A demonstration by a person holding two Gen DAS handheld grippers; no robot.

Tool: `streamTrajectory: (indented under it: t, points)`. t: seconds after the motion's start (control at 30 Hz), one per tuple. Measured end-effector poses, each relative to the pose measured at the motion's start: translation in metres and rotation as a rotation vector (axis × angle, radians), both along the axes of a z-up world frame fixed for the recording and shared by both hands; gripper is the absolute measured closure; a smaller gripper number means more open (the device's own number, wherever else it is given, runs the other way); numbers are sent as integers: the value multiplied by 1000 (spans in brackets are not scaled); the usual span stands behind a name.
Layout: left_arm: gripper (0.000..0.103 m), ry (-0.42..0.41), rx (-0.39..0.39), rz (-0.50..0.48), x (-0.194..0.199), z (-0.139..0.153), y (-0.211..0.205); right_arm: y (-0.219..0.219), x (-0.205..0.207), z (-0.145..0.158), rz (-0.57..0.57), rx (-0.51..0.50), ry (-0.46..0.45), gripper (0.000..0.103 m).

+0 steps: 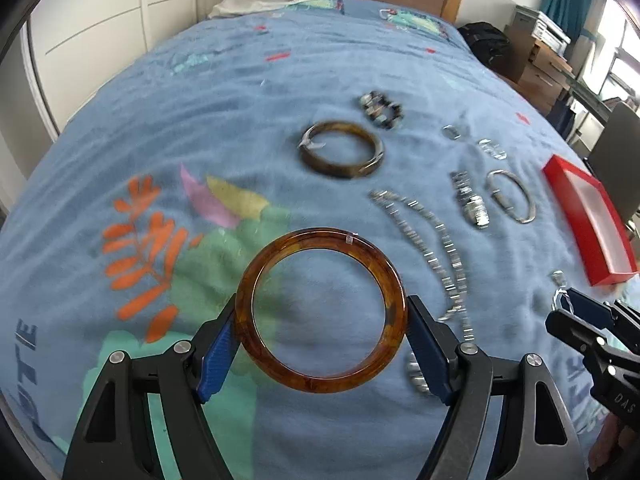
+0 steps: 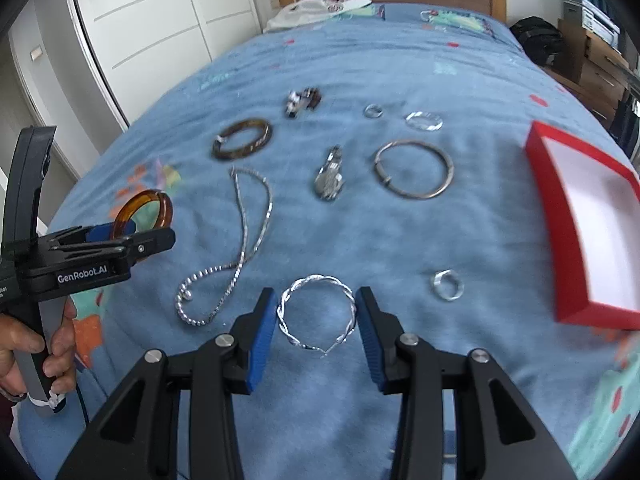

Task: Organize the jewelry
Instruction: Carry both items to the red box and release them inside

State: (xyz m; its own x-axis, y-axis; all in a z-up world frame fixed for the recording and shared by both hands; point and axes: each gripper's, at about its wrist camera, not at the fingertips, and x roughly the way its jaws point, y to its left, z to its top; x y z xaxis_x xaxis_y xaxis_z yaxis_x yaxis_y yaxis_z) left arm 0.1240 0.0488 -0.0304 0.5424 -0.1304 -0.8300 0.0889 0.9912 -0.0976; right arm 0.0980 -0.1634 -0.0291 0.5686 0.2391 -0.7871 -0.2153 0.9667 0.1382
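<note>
Amber bangle: clamped across its width in the left gripper, lifted off the bedspread.
Twisted silver bangle: caught between the right gripper's narrowed jaws, pads at its sides.
Red box: open and empty at far right, the likely home for both.
Risk: smooth round hoops on thin contact; a tilt could let either pop out, and the thin silver one could bend under squeeze.
Surface: soft blue bedspread, other pieces spread across it.
Room: white wardrobe left, wooden headboard behind.
</note>
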Motion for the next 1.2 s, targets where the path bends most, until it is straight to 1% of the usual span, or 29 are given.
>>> streamTrajectory:
  t: [0.03,0.13,0.23,0.4,0.53,0.63,0.73,0.83,0.87,1.0,1.07,1.2]
  points:
    - [26,-7,-3,-15,-1,7,-7,-4,-1,4,-7,2,-5,64]
    - [26,-17,-25,-64,-1,23,-33,-37,-6,21,-65,20,-25,64]
    - [26,-27,-64,-144,1,38,-75,-76,-9,34,-120,11,-45,64]
    - [26,-32,-134,-270,12,55,-159,-153,-5,54,-206,-53,-71,64]
    - [26,-44,-144,-350,27,62,-222,-204,6,59,-243,-86,-77,64]
    - [26,-50,-136,-404,40,63,-265,-229,21,57,-238,-99,-68,64]
    - [26,-44,-117,-451,58,59,-306,-254,39,53,-217,-103,-52,64]
    - [26,-29,-95,-474,79,49,-334,-276,62,49,-175,-99,-38,64]
    - [26,-19,-90,-484,86,45,-343,-283,73,47,-143,-96,-25,64]
    - [26,15,-63,-550,103,32,-365,-300,109,36,-20,-105,20,64]
    - [26,21,-30,-582,108,25,-370,-306,126,30,30,-127,38,64]
    - [26,44,12,-621,122,9,-380,-314,145,20,93,-152,64,64]
